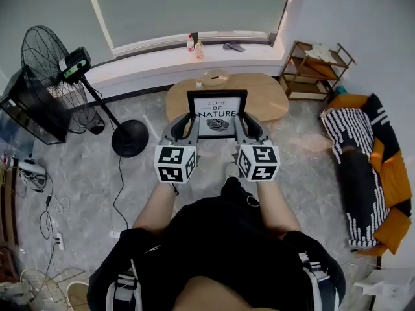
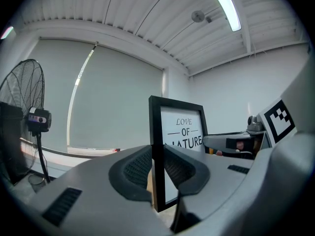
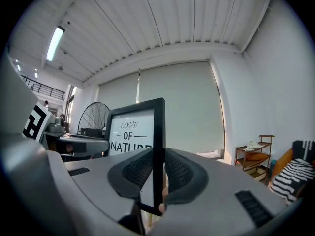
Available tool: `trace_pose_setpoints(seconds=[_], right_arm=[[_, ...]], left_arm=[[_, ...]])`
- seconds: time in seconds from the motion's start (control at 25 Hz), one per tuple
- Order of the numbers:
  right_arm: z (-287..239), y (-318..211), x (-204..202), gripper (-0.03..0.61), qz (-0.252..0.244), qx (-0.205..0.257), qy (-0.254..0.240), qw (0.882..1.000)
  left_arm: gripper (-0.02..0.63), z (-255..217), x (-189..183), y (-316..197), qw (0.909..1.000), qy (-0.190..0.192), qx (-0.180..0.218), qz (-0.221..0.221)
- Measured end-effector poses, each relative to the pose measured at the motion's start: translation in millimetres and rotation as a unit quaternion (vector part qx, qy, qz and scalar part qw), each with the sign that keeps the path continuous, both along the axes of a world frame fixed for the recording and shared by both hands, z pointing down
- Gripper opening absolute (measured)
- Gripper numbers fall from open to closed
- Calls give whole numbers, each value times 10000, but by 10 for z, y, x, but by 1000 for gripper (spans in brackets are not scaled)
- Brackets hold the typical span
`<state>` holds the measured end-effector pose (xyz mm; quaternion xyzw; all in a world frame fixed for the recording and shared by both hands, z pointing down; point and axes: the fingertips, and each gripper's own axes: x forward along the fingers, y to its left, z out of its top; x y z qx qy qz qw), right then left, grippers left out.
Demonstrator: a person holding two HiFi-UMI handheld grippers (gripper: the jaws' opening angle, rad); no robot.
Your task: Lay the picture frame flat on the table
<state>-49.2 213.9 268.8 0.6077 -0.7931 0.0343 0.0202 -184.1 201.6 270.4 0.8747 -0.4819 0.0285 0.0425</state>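
Holding the picture frame (image 1: 217,114) upright, print side toward the head camera, over the near edge of the oval wooden surface (image 1: 275,99) (no telling whether the bottom edge touches it or hangs just clear). Gripping the frame's left border with the left tool (image 1: 183,127), clenched on the thin black edge. Gripping the right border with the right tool (image 1: 250,127), likewise clenched on the black edge, at about the same height. Reading "LOVE OF NATURE" above a leaf on the print. Farther back on the surface, a roll of tape (image 1: 214,79); off to the left, a standing fan (image 1: 48,57); off to the right, a wooden shelf (image 1: 319,63)
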Motion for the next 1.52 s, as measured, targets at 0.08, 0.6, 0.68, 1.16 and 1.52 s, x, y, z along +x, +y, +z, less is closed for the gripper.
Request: trace_pose_setpoints(seconds=[0.08, 0.6, 0.68, 1.16, 1.52], right_arm=[[16, -189, 62, 91, -30, 14, -17, 10000], [279, -2217, 942, 91, -148, -294, -246, 9992], [279, -2604, 1124, 92, -203, -367, -270, 9988], [470, -4434, 1776, 92, -748, -825, -372, 9931], [878, -5101, 1735, 92, -787, -1376, -353, 9867]], left_arm=[[86, 12, 65, -188, 10000, -20, 1, -27], [86, 261, 939, -2168, 9991, -210, -338, -144], [86, 255, 1121, -2544, 9988, -216, -395, -185], [86, 400, 1776, -4265, 9944, -357, -744, -661], [86, 826, 1736, -4908, 9880, -383, -1358, -628]])
